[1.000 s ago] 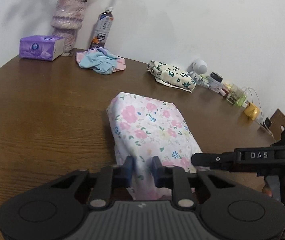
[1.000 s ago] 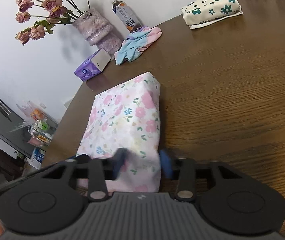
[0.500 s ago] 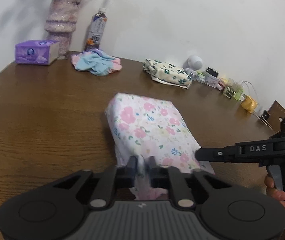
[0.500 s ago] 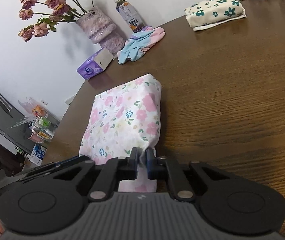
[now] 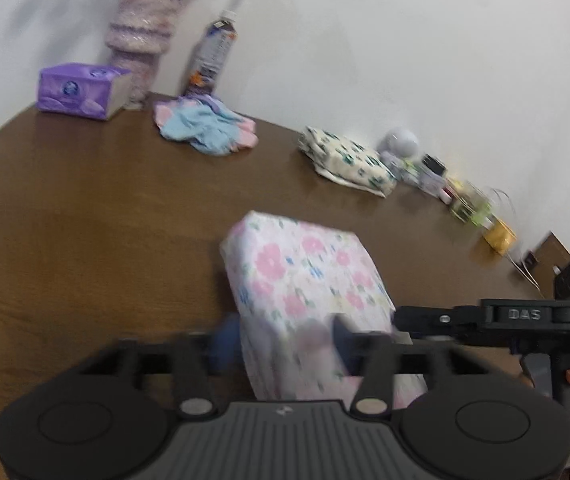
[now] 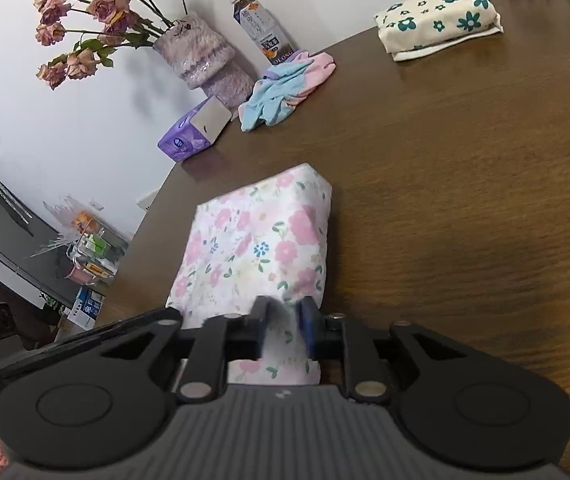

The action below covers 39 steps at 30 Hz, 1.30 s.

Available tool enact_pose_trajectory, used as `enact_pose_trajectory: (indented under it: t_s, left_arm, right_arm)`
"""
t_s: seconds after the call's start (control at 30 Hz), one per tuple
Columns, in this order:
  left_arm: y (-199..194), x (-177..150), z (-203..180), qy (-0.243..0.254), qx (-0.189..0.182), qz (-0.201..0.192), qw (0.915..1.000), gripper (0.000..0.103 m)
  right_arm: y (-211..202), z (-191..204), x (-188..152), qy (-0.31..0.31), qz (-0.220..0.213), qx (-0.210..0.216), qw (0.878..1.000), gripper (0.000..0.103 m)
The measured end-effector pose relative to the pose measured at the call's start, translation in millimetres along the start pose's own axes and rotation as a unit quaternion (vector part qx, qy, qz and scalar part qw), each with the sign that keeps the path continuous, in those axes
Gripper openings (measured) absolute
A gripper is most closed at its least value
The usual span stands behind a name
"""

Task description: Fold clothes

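Observation:
A folded pink-flowered cloth lies on the brown wooden table. My left gripper straddles its near left corner. Its jaws are opening and stand wide, with the cloth between them but not pinched. My right gripper is at the near right corner. Its jaws are opening too, and a loose fold of cloth sits between the blue pads. The left wrist view shows the right gripper's body in a hand at the right edge. The left gripper's body shows in the right wrist view.
At the table's far side are a folded cream cloth with green flowers, a crumpled blue and pink garment, a purple tissue box, a fuzzy vase, a bottle and small items.
Half a second ago both grippers were pinched on the cloth's near edge. Both have since spread their jaws, the left wider. The cloth has settled flat on the table.

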State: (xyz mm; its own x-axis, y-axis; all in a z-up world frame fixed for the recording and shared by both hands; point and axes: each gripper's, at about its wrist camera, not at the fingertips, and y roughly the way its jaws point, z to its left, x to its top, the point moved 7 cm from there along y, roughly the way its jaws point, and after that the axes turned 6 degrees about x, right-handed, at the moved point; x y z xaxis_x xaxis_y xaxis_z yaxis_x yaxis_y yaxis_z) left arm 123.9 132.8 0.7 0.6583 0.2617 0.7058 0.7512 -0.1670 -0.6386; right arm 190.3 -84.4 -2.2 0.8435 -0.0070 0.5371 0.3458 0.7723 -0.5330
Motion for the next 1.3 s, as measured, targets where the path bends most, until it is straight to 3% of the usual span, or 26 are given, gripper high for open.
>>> enact_pose_trajectory:
  t_s: [0.07, 0.1, 0.13, 0.23, 0.3, 0.33, 0.37, 0.4, 0.43, 0.47, 0.53, 0.57, 0.6, 0.67, 0.73, 0.77, 0.83, 0.87, 0.93, 0.97, 1.0, 1.07, 1.1, 1.17, 1.27, 1.3]
  left_arm:
    - [7.4, 1.0, -0.5, 0.0, 0.0, 0.012, 0.9999, 0.041]
    - [11.2, -0.4, -0.4, 0.0, -0.003, 0.021, 0.9998, 0.012]
    - [13.2, -1.9, -0.2, -0.001, -0.006, 0.028, 0.9996, 0.009]
    - [8.7, -0.5, 0.8, -0.004, -0.013, 0.02, 0.9997, 0.017]
    - [6.6, 4.5, 2.5, -0.012, -0.01, 0.011, 0.9998, 0.055]
    - [7.7, 6.8, 3.9, -0.016, -0.004, 0.008, 0.9998, 0.058]
    - [10.0, 7.8, 4.8, -0.017, 0.002, 0.009, 0.9998, 0.053]
    - [13.1, 7.2, 5.4, -0.021, 0.003, 0.014, 0.9997, 0.024]
    - [15.0, 6.3, 5.8, -0.024, -0.002, 0.019, 0.9995, 0.01]
    - [16.0, 5.5, 6.1, -0.027, -0.008, 0.023, 0.9993, 0.008]
    - [16.6, 5.7, 6.9, -0.032, -0.016, 0.026, 0.999, 0.01]
    - [15.0, 8.1, 7.5, -0.034, -0.016, 0.023, 0.999, 0.02]
    - [14.1, 11.5, 8.5, -0.037, -0.014, 0.02, 0.999, 0.042]
    - [15.9, 19.7, 11.5, -0.046, 0.001, 0.008, 0.9989, 0.057]
    - [22.8, 24.1, 11.1, -0.045, 0.004, 0.013, 0.9989, 0.041]
    - [26.5, 23.8, 10.7, -0.046, -0.004, 0.021, 0.9987, 0.005]
    - [31.1, 22.8, 10.3, -0.048, -0.017, 0.034, 0.9981, 0.006]
    - [30.2, 23.7, 10.4, -0.046, -0.016, 0.032, 0.9983, 0.009]
    - [29.0, 29.5, 12.8, -0.053, -0.011, 0.026, 0.9982, 0.032]
    - [31.0, 33.1, 14.4, -0.059, -0.008, 0.025, 0.9979, 0.057]
    - [34.7, 36.6, 15.9, -0.065, -0.005, 0.026, 0.9975, 0.063]
    - [42.2, 43.8, 18.9, -0.078, 0.002, 0.027, 0.9965, 0.06]
    - [45.9, 47.3, 20.4, -0.085, 0.006, 0.028, 0.996, 0.043]
    - [55.1, 49.5, 22.5, -0.095, -0.002, 0.041, 0.9946, 0.0]
    - [58.6, 49.8, 27.2, -0.109, -0.006, 0.046, 0.993, 0.013]
    - [58.4, 50.5, 29.0, -0.115, -0.001, 0.044, 0.9924, 0.029]
  right_arm:
    - [2.1, -1.2, 7.5, 0.002, -0.004, 0.0, 1.0, 0.042]
    - [5.5, -2.2, 10.3, 0.004, -0.003, -0.003, 1.0, 0.04]
    - [8.8, -3.4, 11.6, 0.007, 0.001, -0.002, 1.0, 0.026]
    - [12.4, -2.0, 11.4, 0.0, 0.014, 0.005, 1.0, 0.02]
    - [9.4, -1.1, 15.4, -0.004, 0.012, 0.01, 1.0, 0.029]
    - [9.1, -2.8, 19.2, -0.001, 0.011, 0.011, 1.0, 0.045]
    - [9.8, -5.0, 23.1, 0.002, 0.009, 0.01, 1.0, 0.048]
    - [10.6, -7.2, 27.0, 0.005, 0.008, 0.009, 1.0, 0.046]
    - [13.5, -9.4, 28.7, 0.01, 0.01, 0.008, 1.0, 0.038]
    - [17.9, -11.7, 28.8, 0.016, 0.014, 0.007, 1.0, 0.029]
    - [21.8, -12.6, 27.8, 0.021, 0.021, 0.011, 0.999, 0.021]
    - [21.4, -11.4, 28.0, 0.017, 0.02, 0.013, 1.0, 0.021]
    - [19.3, -9.7, 29.7, 0.013, 0.017, 0.017, 1.0, 0.022]
    - [16.4, -10.9, 37.3, 0.017, 0.008, 0.019, 1.0, 0.031]
    - [19.4, -12.5, 44.4, 0.016, 0.007, 0.013, 1.0, 0.04]
    - [21.6, -13.3, 47.9, 0.014, 0.007, 0.009, 1.0, 0.039]
    - [29.1, -13.7, 48.3, 0.014, 0.021, 0.009, 1.0, 0.011]
    - [30.6, -13.2, 47.7, 0.01, 0.026, 0.009, 1.0, 0.011]
    - [31.1, -11.7, 48.5, 0.001, 0.026, 0.009, 1.0, 0.014]
    - [30.7, -12.2, 51.5, 0.002, 0.023, 0.012, 1.0, 0.017]
    - [30.5, -13.1, 55.6, 0.005, 0.019, 0.015, 1.0, 0.031]
    - [32.4, -14.9, 63.0, 0.01, 0.013, 0.017, 1.0, 0.039]
    - [36.0, -15.6, 66.1, 0.01, 0.014, 0.013, 1.0, 0.038]
    - [45.9, -17.7, 67.9, 0.016, 0.022, 0.008, 1.0, 0.014]
    - [49.8, -15.2, 66.4, 0.012, 0.028, 0.012, 0.999, 0.007]
    - [48.6, -13.7, 66.2, 0.007, 0.026, 0.014, 1.0, 0.009]
